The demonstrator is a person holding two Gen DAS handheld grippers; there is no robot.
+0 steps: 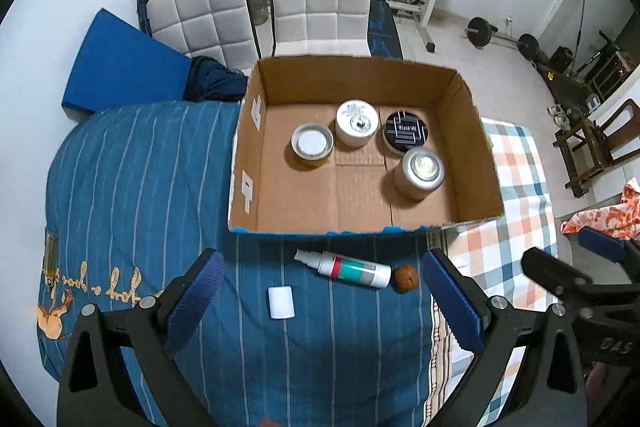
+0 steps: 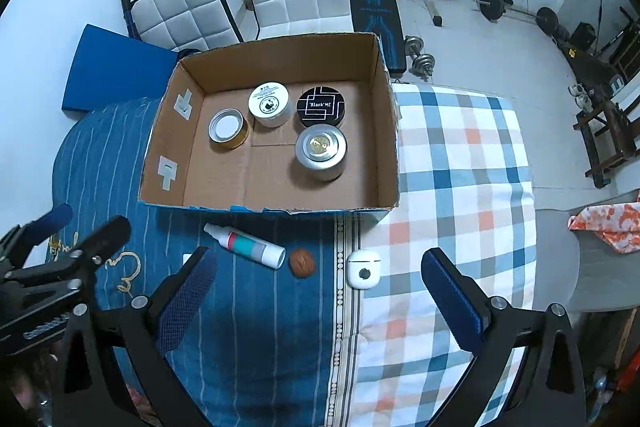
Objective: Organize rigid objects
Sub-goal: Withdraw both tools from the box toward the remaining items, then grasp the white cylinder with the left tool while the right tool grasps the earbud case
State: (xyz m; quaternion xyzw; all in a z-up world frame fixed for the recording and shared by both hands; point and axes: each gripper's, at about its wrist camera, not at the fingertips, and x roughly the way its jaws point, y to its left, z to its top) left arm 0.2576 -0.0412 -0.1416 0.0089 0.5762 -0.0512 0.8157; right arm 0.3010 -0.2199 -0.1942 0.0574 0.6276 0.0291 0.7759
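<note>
blue striped bedspread (image 1: 160,187) under cardboard box (image 1: 472,131), gym room behind

matt cardboard box (image 2: 276,67), glossy plastic spray btl (image 2: 246,245)

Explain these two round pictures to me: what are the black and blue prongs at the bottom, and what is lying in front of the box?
Each picture comes from a camera on a hand-held gripper, looking along its two blue-padded fingers. The left gripper and right gripper are both open and empty. On the bed, the cardboard box holds four round containers. In front of it lie a spray bottle, a walnut, a white earbud case and a small white cylinder.
</note>
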